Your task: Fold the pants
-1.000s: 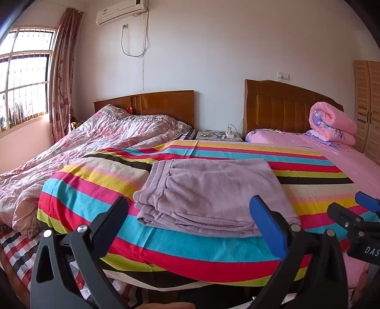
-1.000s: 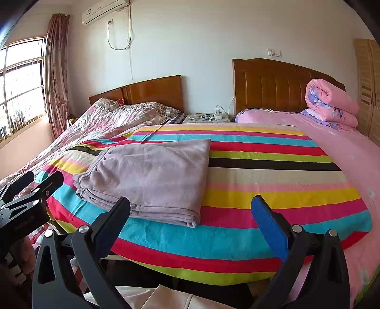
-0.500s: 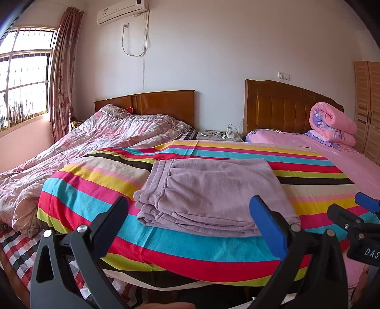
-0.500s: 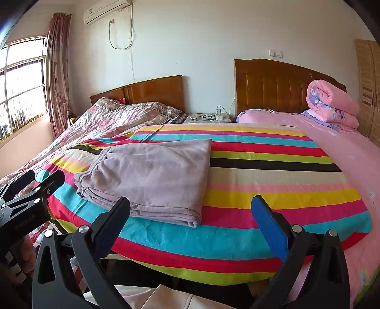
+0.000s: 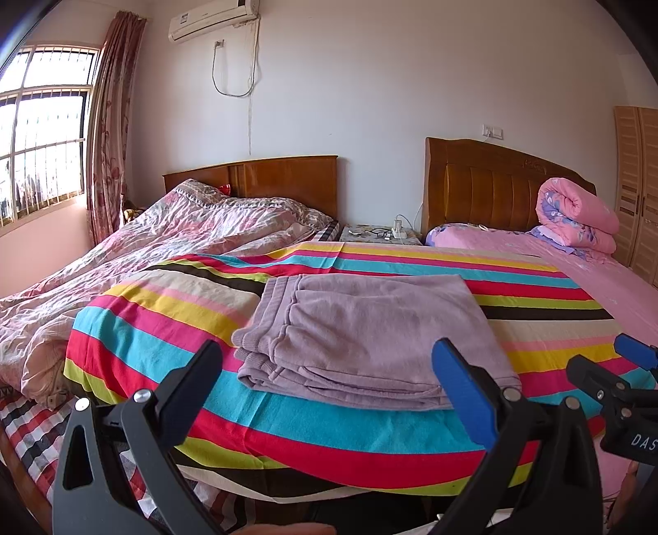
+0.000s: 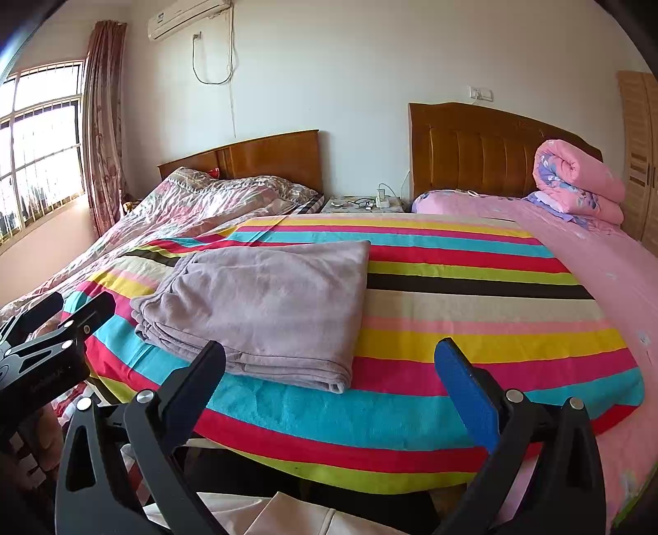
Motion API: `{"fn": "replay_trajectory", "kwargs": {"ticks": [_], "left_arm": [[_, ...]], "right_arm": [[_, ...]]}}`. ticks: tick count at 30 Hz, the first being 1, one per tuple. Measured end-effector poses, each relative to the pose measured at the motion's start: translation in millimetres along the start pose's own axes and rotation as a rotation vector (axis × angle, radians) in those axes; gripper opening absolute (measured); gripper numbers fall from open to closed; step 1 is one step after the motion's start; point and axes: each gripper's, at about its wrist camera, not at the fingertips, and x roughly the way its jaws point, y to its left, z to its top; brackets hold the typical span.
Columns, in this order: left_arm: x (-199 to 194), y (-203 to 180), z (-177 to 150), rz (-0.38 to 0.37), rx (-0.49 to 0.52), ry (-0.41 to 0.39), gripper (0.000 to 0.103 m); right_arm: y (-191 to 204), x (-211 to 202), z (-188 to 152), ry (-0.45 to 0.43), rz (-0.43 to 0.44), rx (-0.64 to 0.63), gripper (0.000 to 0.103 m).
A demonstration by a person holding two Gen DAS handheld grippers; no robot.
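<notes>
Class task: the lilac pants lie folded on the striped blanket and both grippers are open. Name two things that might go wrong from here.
1. The pants lie near the striped blanket's front edge; a nudge might slide them off.
2. The left gripper and right gripper are open; closing low might pinch the blanket too and disturb the fold.

A striped blanket [image 5: 370, 428] in rainbow bands covers the near bed. At ten o'clock lies a rumpled floral quilt [image 5: 164, 247]; at two o'clock a rolled pink duvet [image 5: 584, 214] rests near a wooden headboard [image 5: 485, 193]. An air conditioner [image 5: 214, 16] hangs at twelve o'clock, with a barred window [image 5: 41, 144] and curtain [image 5: 111, 136] at nine.
</notes>
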Motion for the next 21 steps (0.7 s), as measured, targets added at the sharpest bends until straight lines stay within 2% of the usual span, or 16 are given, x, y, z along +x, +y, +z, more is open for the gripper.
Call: {"fn": "replay_trajectory", "kwargs": {"ticks": [10, 13, 21], "left_arm": [[0.5, -0.1, -1.8, 0.001, -0.005, 0.004, 0.102], [0.5, -0.5, -3.5, 0.026, -0.01, 0.008, 0.102], [2.1, 1.3, -2.7, 0.002, -0.022, 0.025, 0.102]], "right_arm": [[0.8, 0.0, -0.2, 0.0, 0.0, 0.0, 0.098], [0.8, 0.0, -0.3, 0.0, -0.001, 0.001, 0.098], [0.3, 0.1, -0.5, 0.0, 0.001, -0.001, 0.098]]}}
